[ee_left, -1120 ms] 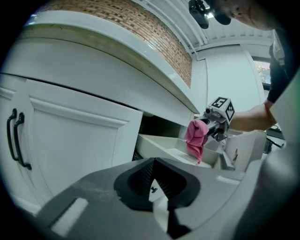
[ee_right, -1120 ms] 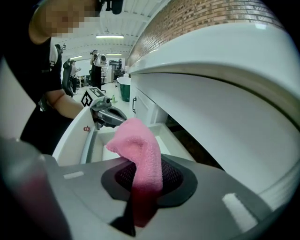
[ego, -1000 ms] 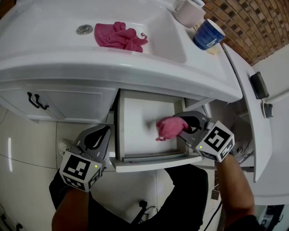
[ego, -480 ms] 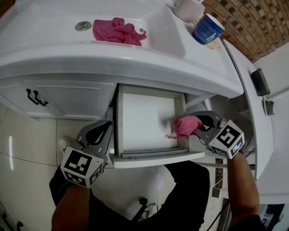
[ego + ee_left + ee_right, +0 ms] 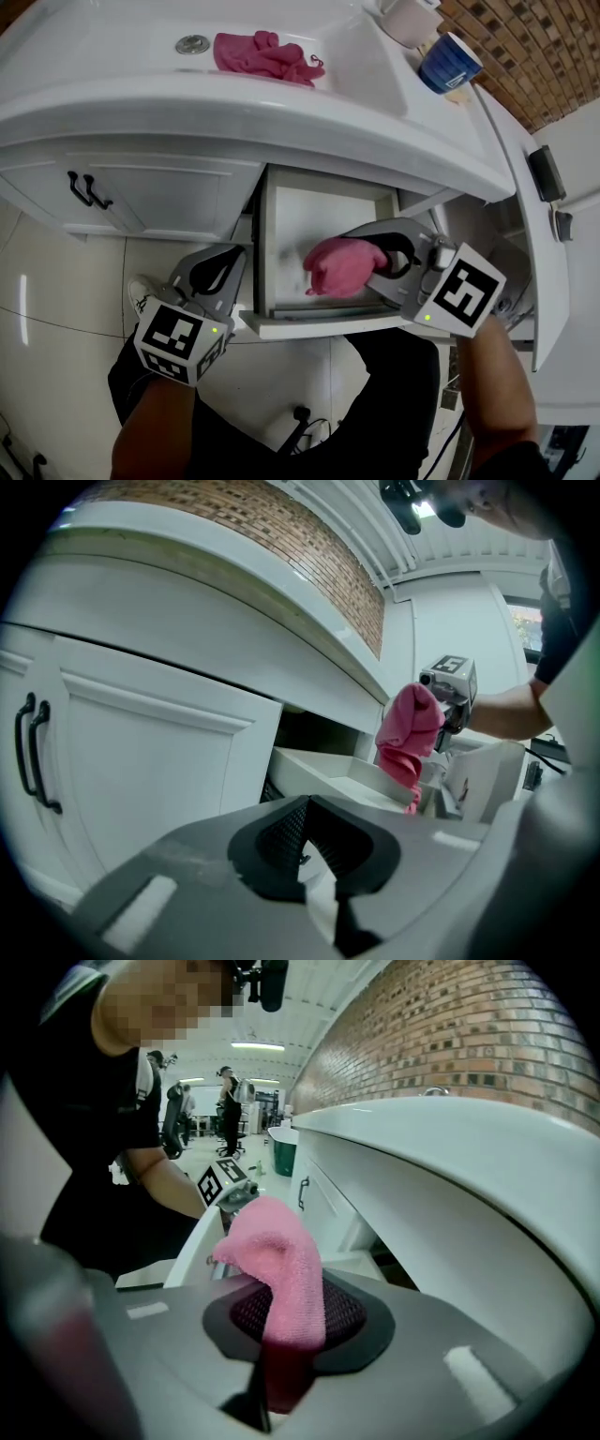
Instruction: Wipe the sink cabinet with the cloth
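The white sink cabinet's drawer [image 5: 291, 239] stands pulled open under the basin. My right gripper [image 5: 377, 264] is shut on a pink cloth [image 5: 339, 265], which bulges out over the drawer's inside near its front. In the right gripper view the cloth [image 5: 281, 1269] is pinched between the jaws and hides the tips. My left gripper [image 5: 223, 265] hangs shut and empty just left of the drawer, over the tiled floor. From the left gripper view [image 5: 307, 829] the held cloth [image 5: 410, 726] hangs over the drawer's far side.
A second pink cloth [image 5: 267, 53] lies in the sink basin beside the drain [image 5: 191, 43]. A blue cup [image 5: 450, 61] and a white cup [image 5: 411, 19] stand at the counter's right. Black handles [image 5: 86, 190] stick out of the left cabinet door.
My right gripper has carried the cloth leftwards, from the drawer's right wall to its middle front. The left gripper has stayed beside the drawer.
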Motion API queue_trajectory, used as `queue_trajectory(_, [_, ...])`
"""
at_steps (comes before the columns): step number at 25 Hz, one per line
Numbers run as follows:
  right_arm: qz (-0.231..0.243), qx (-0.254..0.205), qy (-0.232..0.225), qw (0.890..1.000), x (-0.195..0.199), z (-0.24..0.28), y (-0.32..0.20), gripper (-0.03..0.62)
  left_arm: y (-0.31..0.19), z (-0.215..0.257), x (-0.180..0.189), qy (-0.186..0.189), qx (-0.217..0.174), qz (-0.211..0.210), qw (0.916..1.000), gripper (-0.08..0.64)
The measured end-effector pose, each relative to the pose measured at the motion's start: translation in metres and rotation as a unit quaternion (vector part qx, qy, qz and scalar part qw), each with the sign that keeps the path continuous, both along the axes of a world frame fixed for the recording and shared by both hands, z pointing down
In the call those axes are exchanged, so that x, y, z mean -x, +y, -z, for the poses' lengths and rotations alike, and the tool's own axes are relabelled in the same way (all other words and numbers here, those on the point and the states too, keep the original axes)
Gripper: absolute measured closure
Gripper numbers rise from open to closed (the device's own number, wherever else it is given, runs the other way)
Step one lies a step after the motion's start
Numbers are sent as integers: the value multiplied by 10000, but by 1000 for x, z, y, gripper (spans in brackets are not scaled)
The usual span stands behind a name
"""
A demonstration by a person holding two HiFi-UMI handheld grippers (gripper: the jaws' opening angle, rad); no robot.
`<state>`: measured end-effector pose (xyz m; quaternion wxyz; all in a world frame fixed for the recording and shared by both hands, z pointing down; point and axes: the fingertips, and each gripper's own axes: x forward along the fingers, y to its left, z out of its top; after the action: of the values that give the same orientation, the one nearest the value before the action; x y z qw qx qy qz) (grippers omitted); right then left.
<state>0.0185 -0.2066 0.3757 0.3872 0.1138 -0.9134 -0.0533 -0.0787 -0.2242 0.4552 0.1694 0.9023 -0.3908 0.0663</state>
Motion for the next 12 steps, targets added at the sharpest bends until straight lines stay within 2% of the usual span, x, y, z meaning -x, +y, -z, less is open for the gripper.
queue_trajectory(5, [354, 273, 87, 9990, 34, -13, 13, 512, 5, 2, 8, 38, -11, -18, 10000, 554])
queue_trajectory(12, [672, 575, 355, 9954, 40, -28, 26, 512, 5, 5, 23, 77, -18, 74, 9999, 554])
